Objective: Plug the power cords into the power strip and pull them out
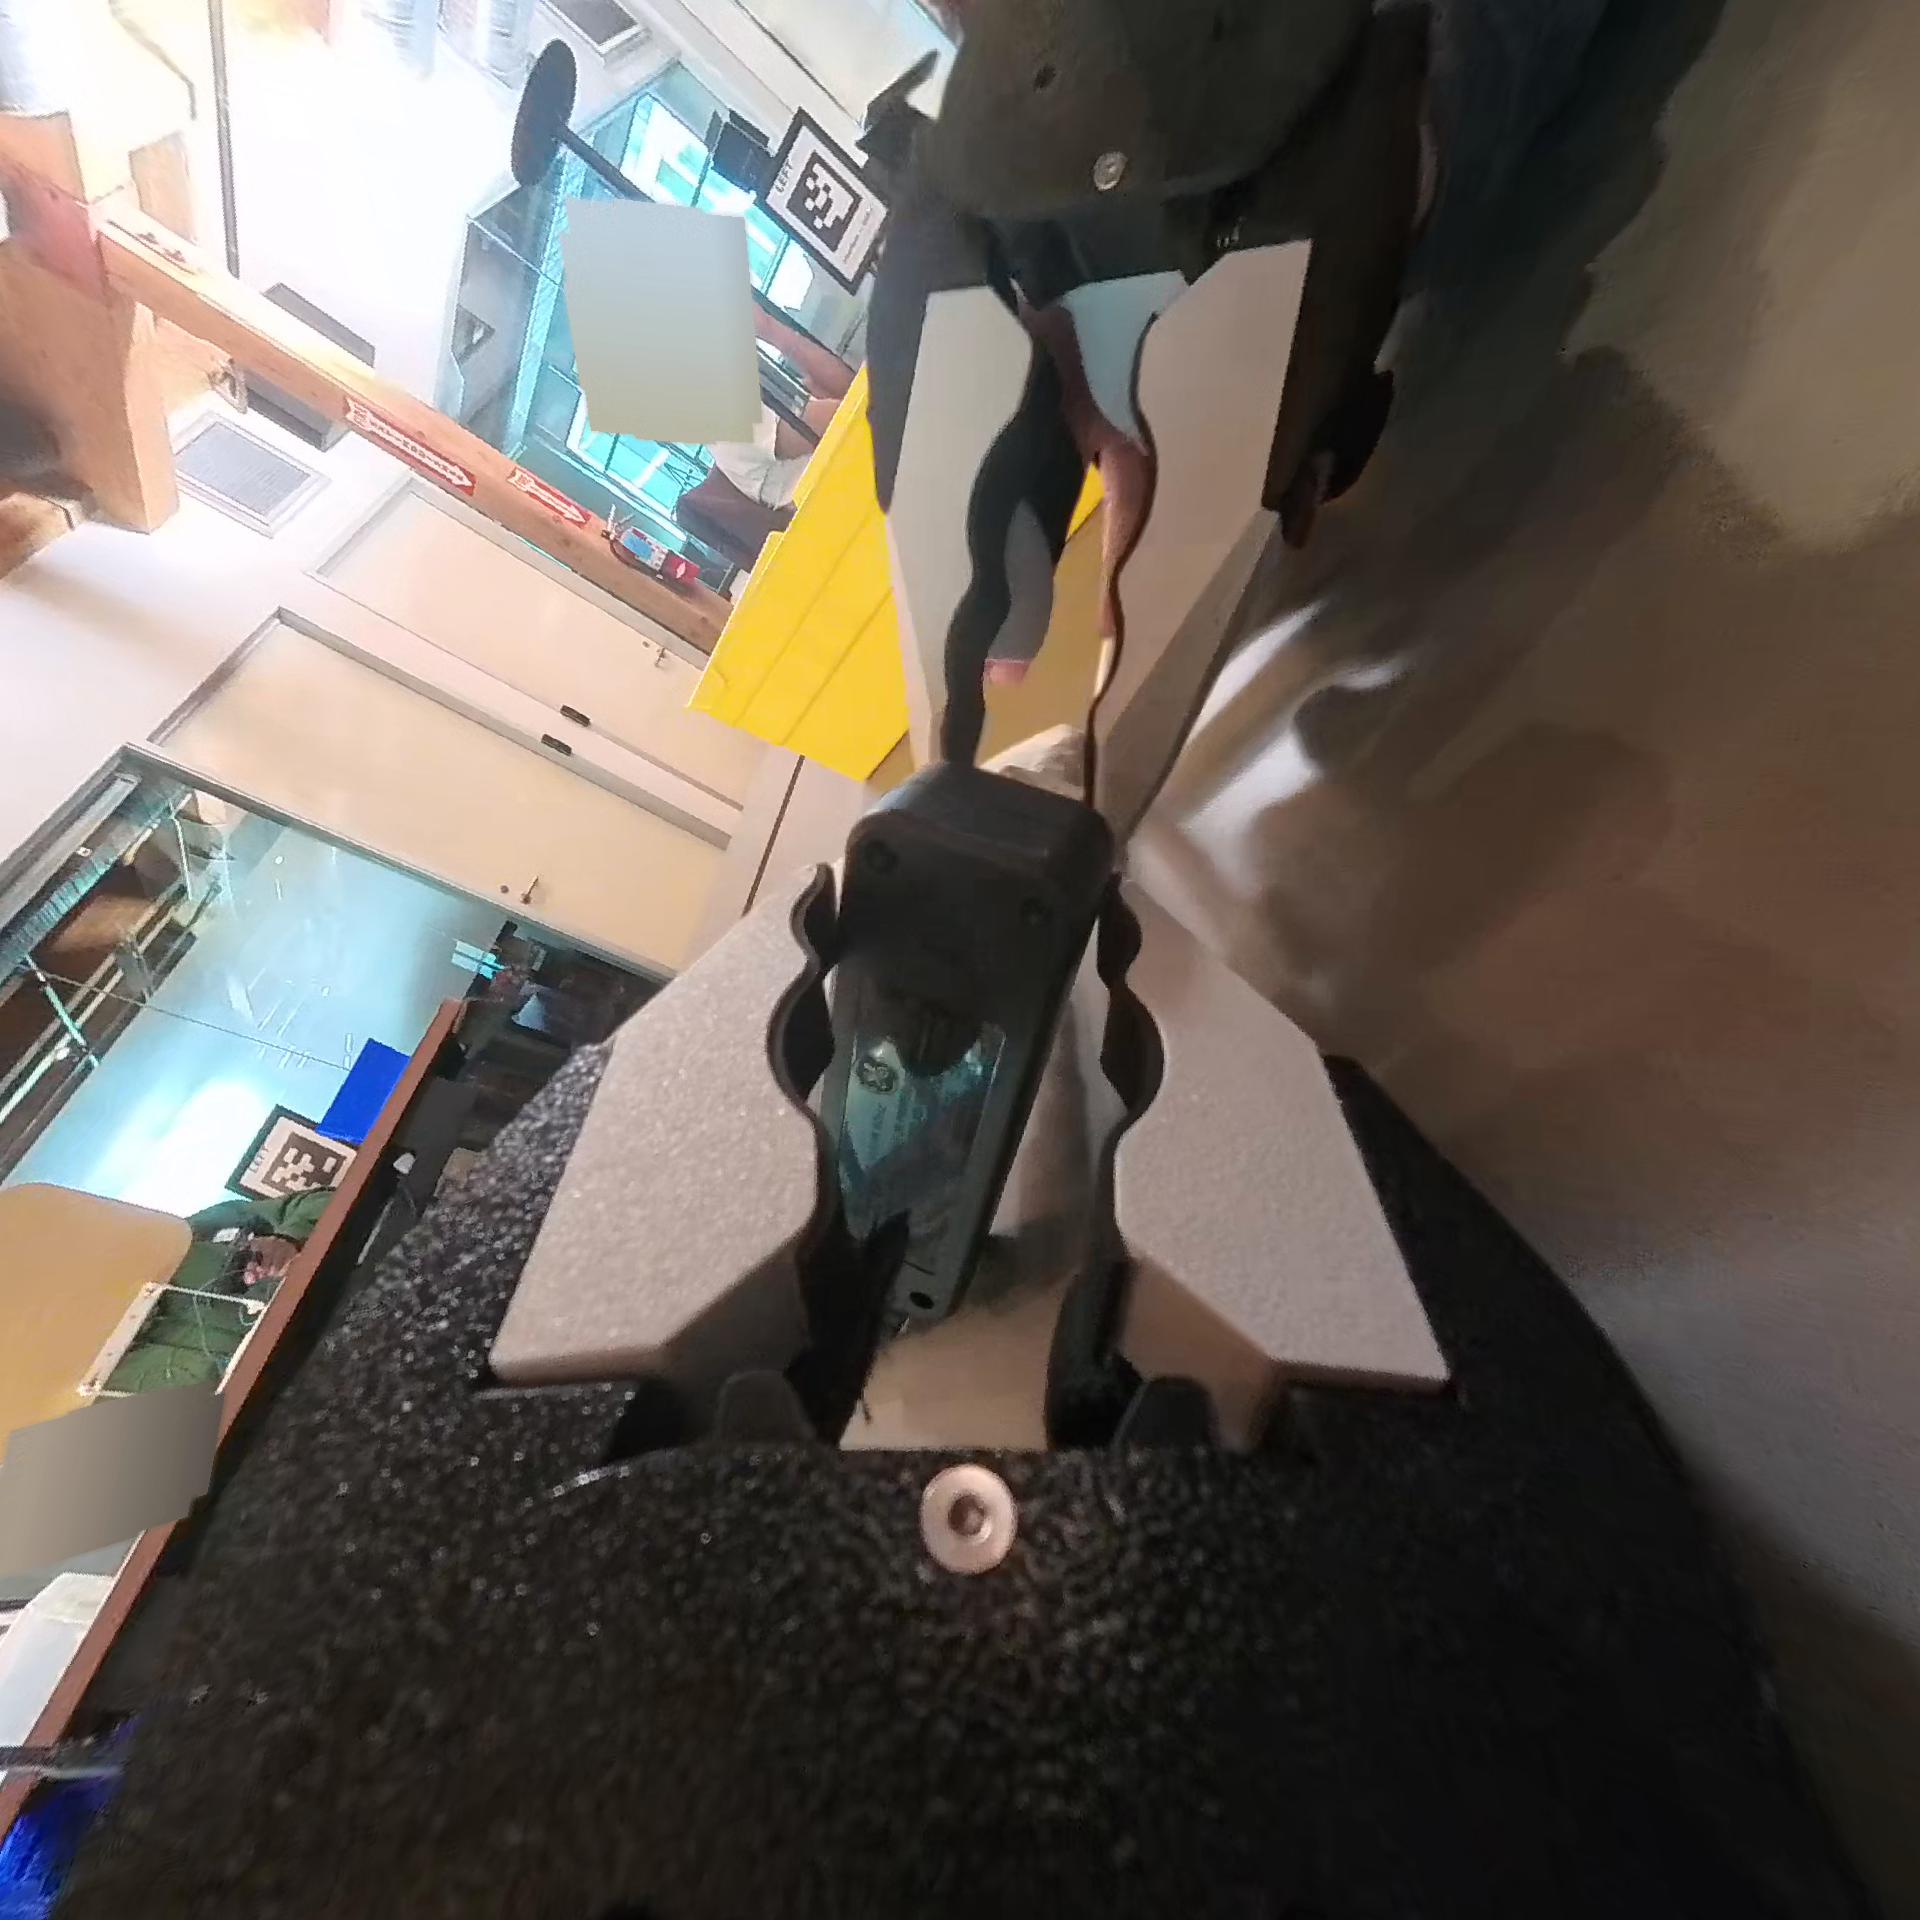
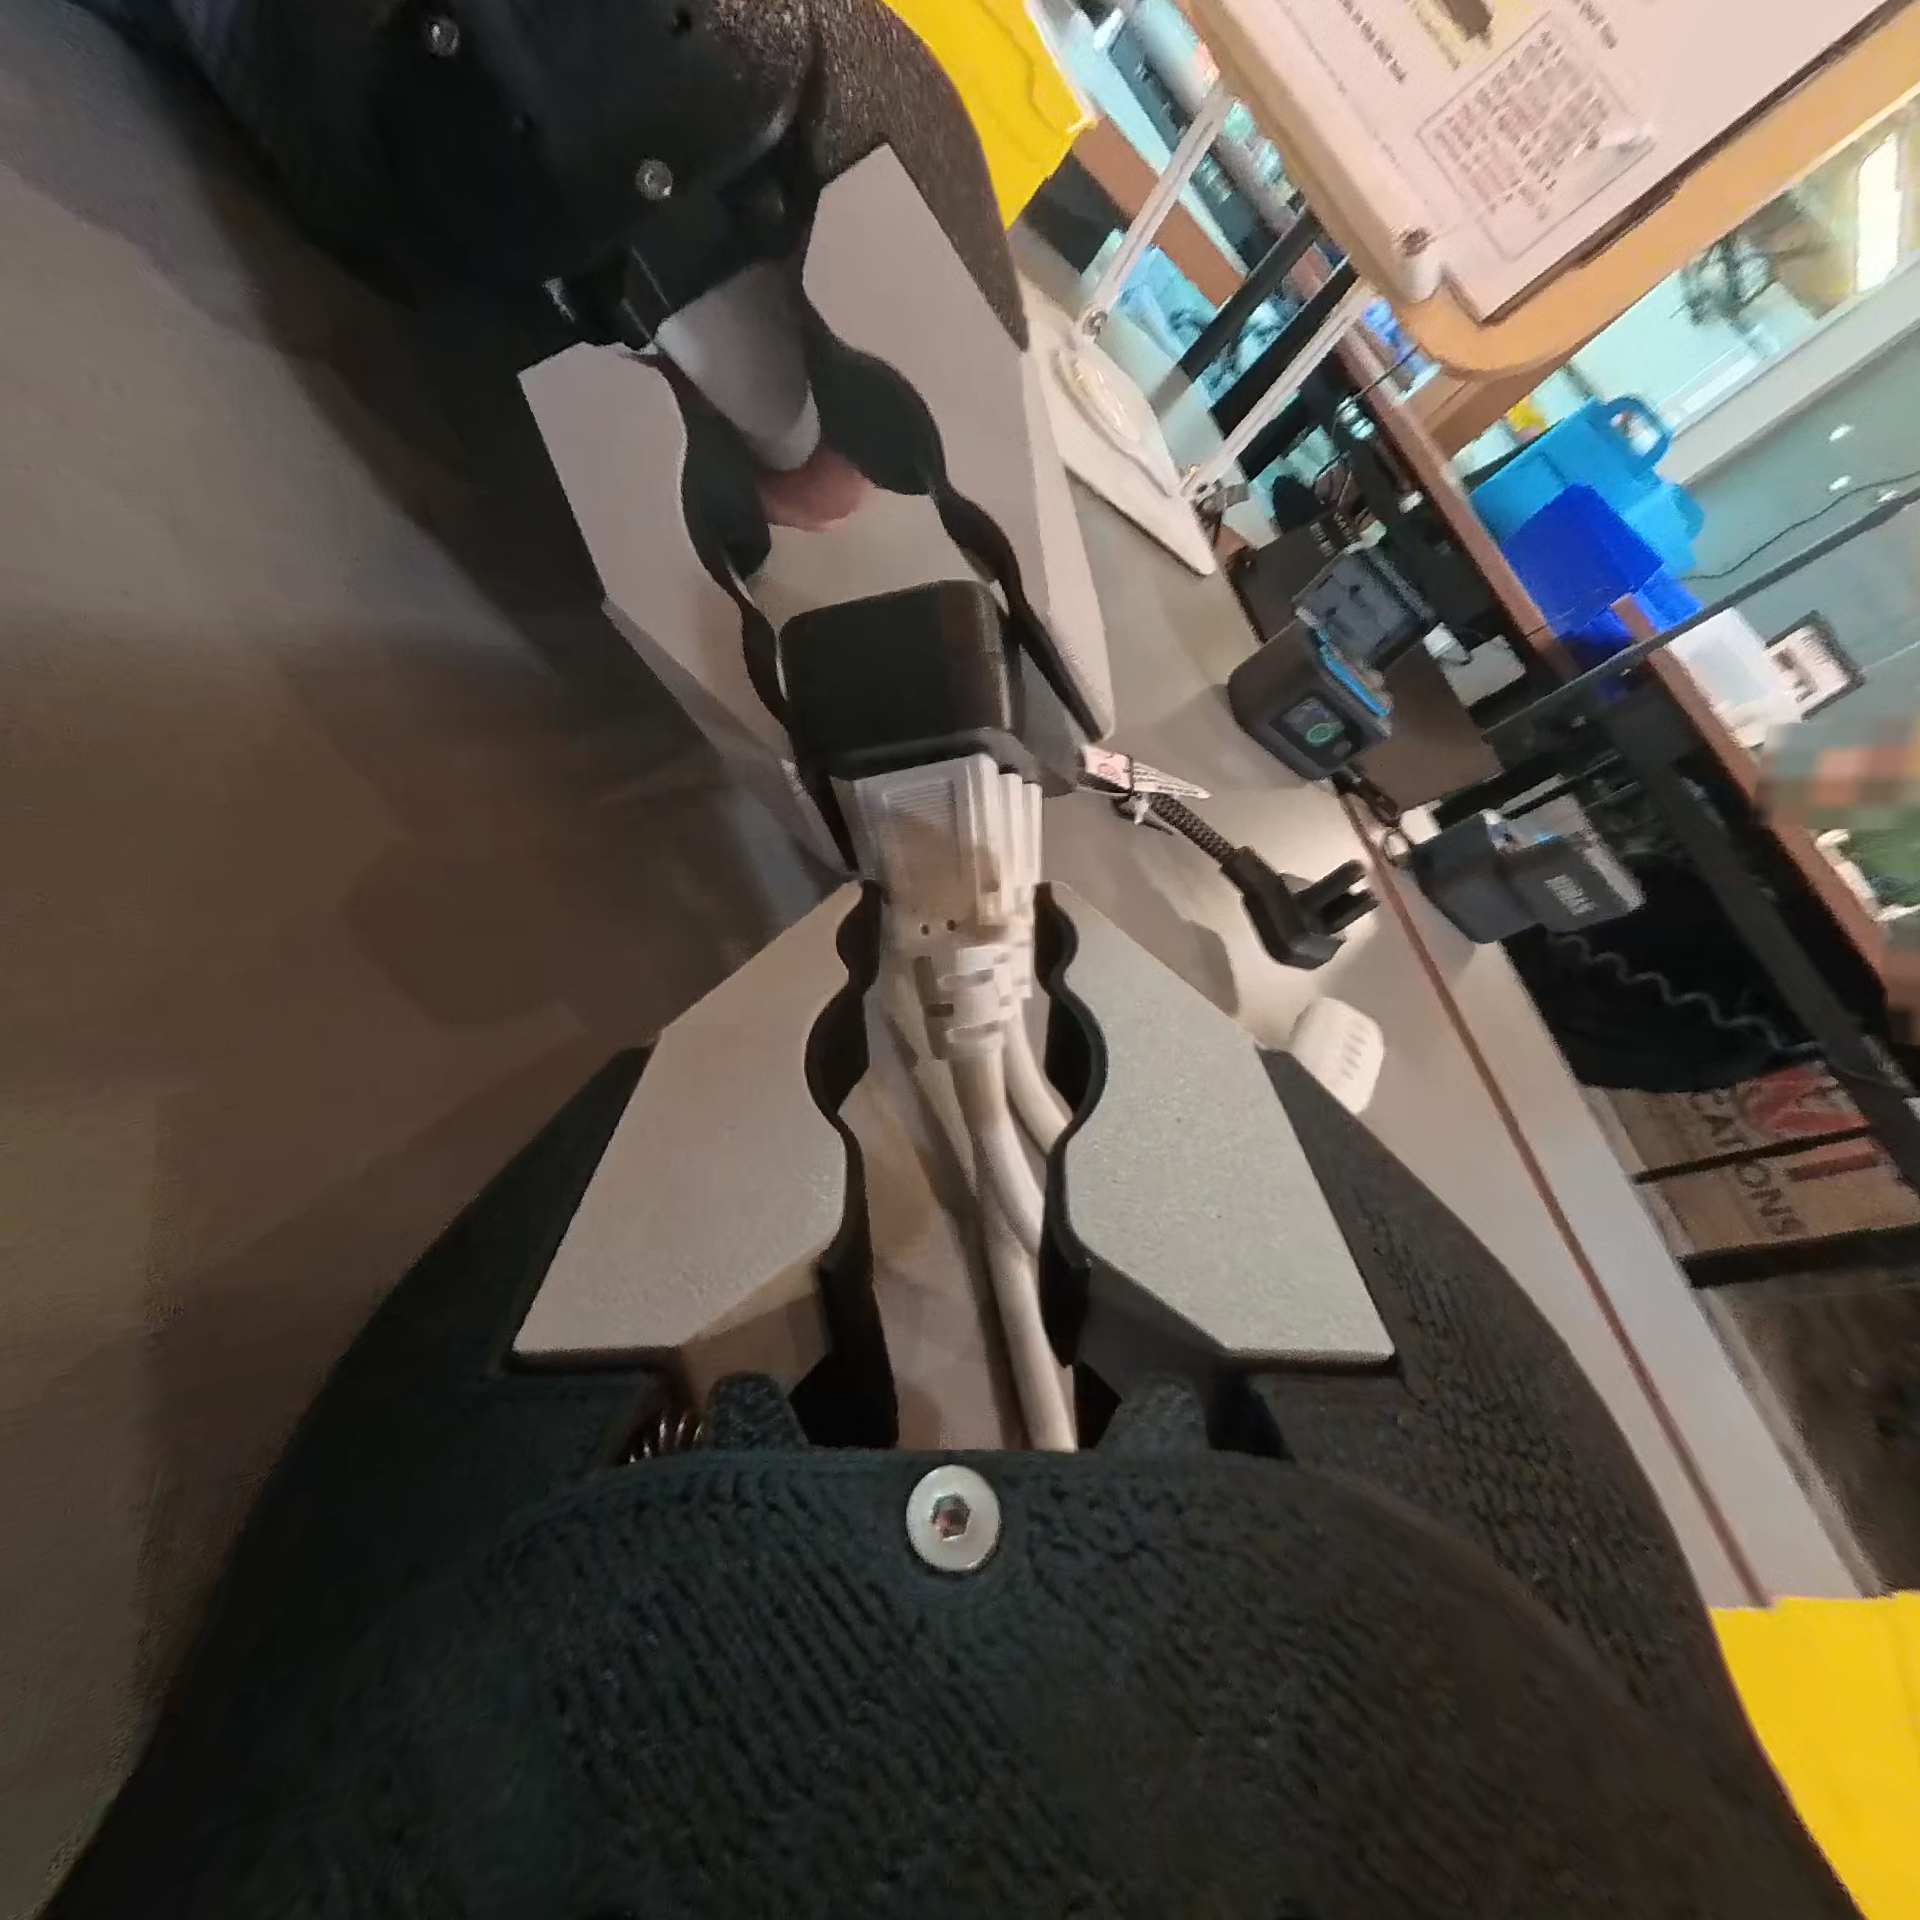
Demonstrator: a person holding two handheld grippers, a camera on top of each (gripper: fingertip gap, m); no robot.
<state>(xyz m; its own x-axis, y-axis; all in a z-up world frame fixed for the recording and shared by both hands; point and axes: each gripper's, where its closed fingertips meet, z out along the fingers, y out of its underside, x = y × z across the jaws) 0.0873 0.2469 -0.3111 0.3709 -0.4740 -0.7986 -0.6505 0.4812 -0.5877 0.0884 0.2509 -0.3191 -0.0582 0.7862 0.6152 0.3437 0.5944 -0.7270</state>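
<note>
In the left wrist view my left gripper [image 1: 966,894] is shut on a black power strip [image 1: 966,997] with a shiny label, gripping its sides. My right gripper [image 1: 1029,748] faces it from above, tips at the strip's far end. In the right wrist view my right gripper [image 2: 956,904] is shut on a white plug [image 2: 935,831] seated in the black power strip [image 2: 894,675]. Several white cords [image 2: 1008,1195] run back between its fingers. The left gripper [image 2: 914,727] holds the strip from the far side. The sockets are hidden.
On the grey table [image 2: 1455,1195] to the right lie a black braided cord with a black plug [image 2: 1299,914], a loose white plug [image 2: 1340,1049] and two black devices [image 2: 1309,696]. A yellow bin [image 1: 821,613] stands behind. Blue boxes [image 2: 1569,520] sit farther off.
</note>
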